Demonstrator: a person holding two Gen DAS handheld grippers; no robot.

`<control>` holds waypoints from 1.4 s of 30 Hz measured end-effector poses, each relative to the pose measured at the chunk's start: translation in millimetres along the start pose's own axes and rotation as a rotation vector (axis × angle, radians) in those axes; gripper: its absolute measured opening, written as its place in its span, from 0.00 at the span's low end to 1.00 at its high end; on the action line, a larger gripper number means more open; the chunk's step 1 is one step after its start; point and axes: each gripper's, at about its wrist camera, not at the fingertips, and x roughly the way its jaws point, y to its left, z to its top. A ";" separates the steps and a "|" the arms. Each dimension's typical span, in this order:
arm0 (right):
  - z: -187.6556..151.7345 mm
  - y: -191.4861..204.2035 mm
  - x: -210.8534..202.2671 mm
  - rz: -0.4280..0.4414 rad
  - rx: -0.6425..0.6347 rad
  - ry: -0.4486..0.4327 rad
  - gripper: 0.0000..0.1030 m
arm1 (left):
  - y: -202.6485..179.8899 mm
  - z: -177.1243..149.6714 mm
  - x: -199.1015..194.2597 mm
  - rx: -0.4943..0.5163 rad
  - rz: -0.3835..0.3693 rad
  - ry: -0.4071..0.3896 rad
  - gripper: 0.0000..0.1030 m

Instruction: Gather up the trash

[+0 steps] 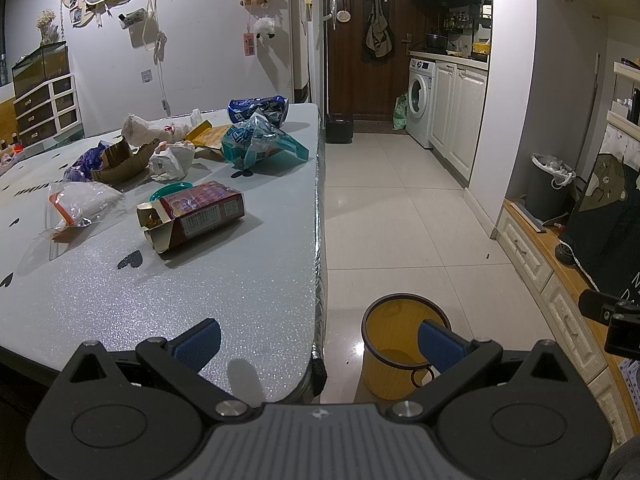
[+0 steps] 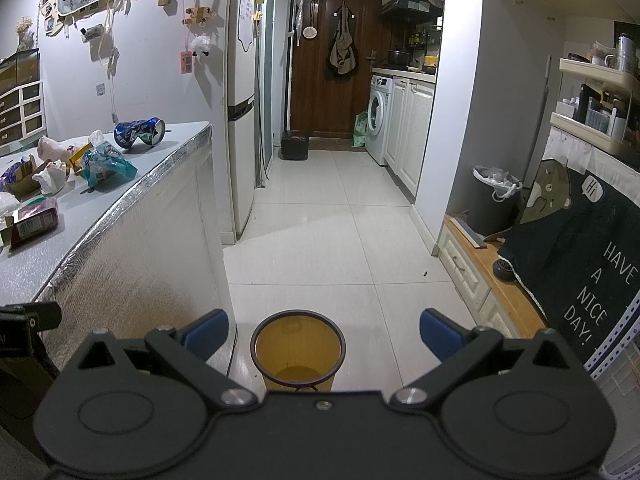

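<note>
yellow bin (image 2: 298, 354) sits between the spread right tongs (image 2: 324, 338).

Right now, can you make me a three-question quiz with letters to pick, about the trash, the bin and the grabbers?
1. Where is the round yellow plastic bin?
A. on the grey speckled table
B. on the white tiled floor beside the table
C. inside the washing machine

2. What colour is the crushed metal drink can at the table's far end?
A. blue
B. red
C. green

3. What state is the left gripper in?
A. shut on a carton
B. shut on nothing
C. open, holding nothing

Answers:
1. B, as the bin stands on the white tiled floor next to the grey speckled table.
2. A, as its crumpled side shows blue with white print.
3. C, as its blue pads stand wide apart with only table and bin between them.
</note>
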 end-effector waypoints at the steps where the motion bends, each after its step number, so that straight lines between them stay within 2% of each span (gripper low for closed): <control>1: 0.0 -0.1 0.0 0.000 0.000 0.000 1.00 | 0.0 0.0 0.0 0.000 0.000 0.000 1.00; 27: 4.0 -2.0 0.3 -0.001 0.015 -0.009 1.00 | 3.5 3.1 -4.3 -0.012 0.011 -0.011 1.00; 31: 6.0 -2.5 -4.4 0.010 0.025 -0.043 1.00 | 5.8 5.8 -4.6 -0.025 0.019 -0.033 1.00; 35: 8.1 3.6 -6.7 0.011 -0.022 -0.116 1.00 | 18.4 10.2 -7.1 -0.058 0.019 -0.079 1.00; 42: 24.7 23.2 -6.0 0.083 -0.077 -0.178 1.00 | 53.2 25.2 -9.3 -0.122 0.090 -0.127 1.00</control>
